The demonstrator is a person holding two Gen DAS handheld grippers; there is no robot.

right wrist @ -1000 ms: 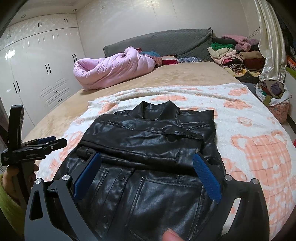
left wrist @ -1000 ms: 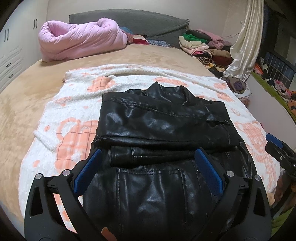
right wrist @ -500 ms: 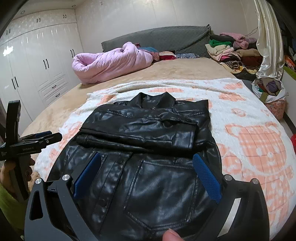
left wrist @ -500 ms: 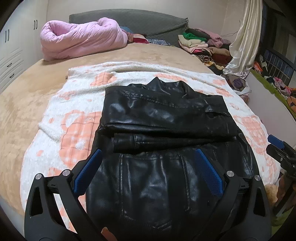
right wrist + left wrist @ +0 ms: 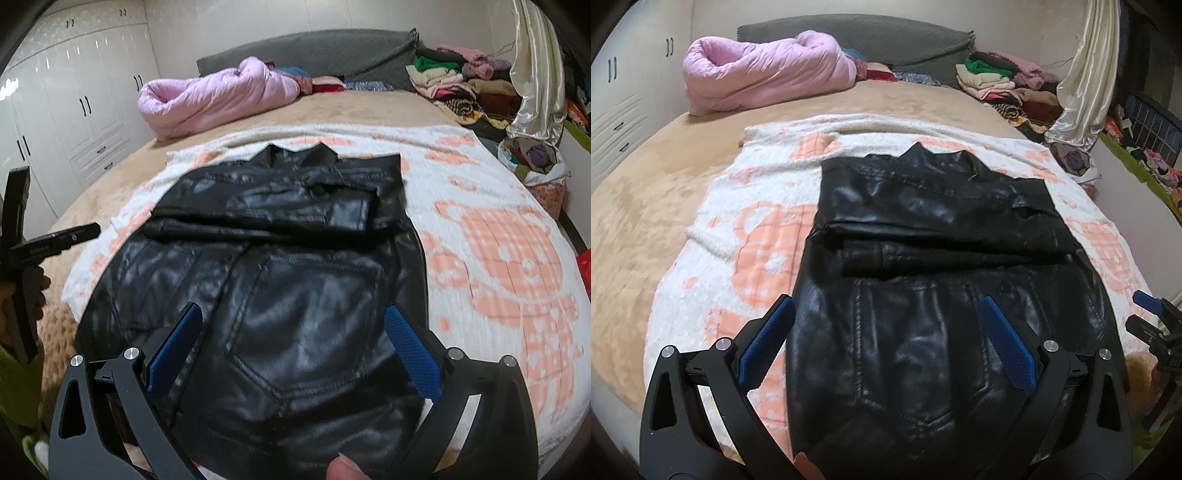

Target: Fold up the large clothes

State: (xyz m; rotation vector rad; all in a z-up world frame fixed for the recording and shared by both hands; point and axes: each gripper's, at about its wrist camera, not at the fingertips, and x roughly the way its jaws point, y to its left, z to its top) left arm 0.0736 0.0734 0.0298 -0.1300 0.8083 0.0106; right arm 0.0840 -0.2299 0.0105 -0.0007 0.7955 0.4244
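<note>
So far, the blanket is spread flat, and the black jacket is laid on it, collar at twelve o'clock, sleeves folded across; the bottom-up fold seems left. Left gripper and right gripper are held wide apart, empty.

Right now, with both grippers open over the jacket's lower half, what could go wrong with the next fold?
The black leather jacket looks glossy, so its hem may slip from the left gripper or right gripper. The folded sleeves lie loose on top and could shift. The blanket underneath might get pinched too.
</note>
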